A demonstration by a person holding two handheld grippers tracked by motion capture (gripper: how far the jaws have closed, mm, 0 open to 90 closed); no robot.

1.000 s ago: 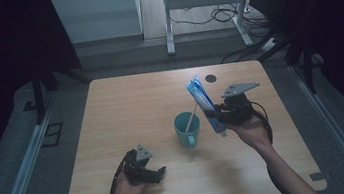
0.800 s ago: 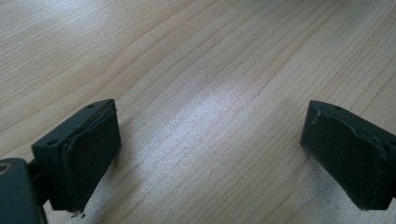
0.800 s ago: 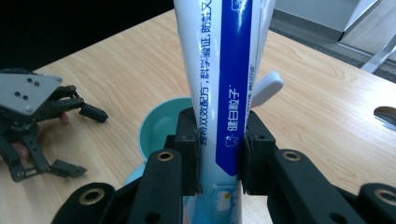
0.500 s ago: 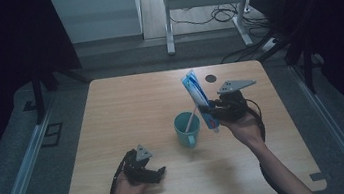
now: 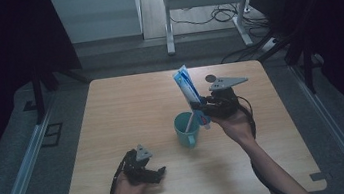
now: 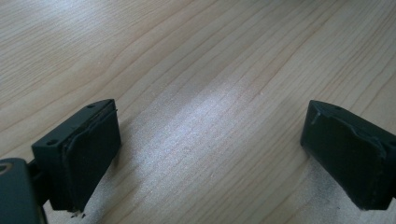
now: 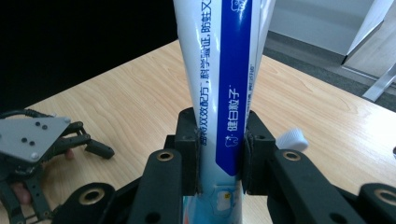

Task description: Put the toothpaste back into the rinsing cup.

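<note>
High view: the right gripper [image 5: 201, 111] clamps a blue-and-white toothpaste tube [image 5: 189, 90] just beside the teal cup [image 5: 187, 130] mid-tabletop, nearer the far edge than 1 second ago. The left gripper [image 5: 155, 172] rests near the front edge.

Left gripper view: its jaws gape over bare wood.

Right gripper view: Chinese lettering runs along the tube [image 7: 223, 88], pinched between both pads.

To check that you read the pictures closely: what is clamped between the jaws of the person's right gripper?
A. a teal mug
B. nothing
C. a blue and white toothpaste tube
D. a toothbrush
C: in the right gripper view the right gripper has its pads pressed on both sides of the blue and white toothpaste tube, while the teal mug stands on the table beside it.
</note>
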